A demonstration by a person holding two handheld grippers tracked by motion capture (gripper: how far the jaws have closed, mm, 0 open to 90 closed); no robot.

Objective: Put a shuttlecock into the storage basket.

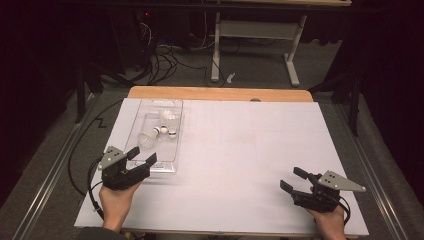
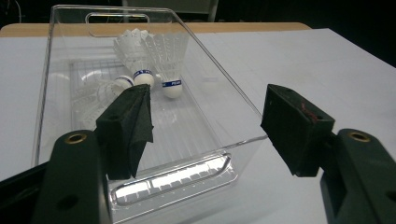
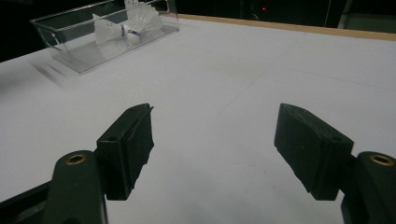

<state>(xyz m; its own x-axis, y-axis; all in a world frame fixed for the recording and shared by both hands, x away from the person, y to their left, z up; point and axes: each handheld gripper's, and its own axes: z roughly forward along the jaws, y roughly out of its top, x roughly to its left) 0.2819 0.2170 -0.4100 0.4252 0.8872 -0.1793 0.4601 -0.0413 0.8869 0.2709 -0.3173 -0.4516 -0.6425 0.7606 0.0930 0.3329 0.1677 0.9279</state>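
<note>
Left gripper [image 2: 205, 126] held with jaws spread wide at the near end of the clear box [image 2: 224, 107], shuttlecocks [image 2: 156, 65] lying inside beyond them, right gripper [image 1: 294, 181] well apart, jaws likewise parted over bare table [image 1: 240, 150].

A wide white sheet [image 1: 240, 160] covers almost the whole worktop [image 1: 220, 93], whose wooden edge shows as a light brown strip at the far side, in the upper middle of the frame. Behind it, on the grey carpet floor [image 1: 260, 75], a second table stands on white legs [image 1: 216, 50]. To its left, in the upper left part, a bundle of dark cables [image 1: 160, 62] lies on the floor. A small white object [image 1: 230, 77] lies on the carpet near the left leg.
</note>
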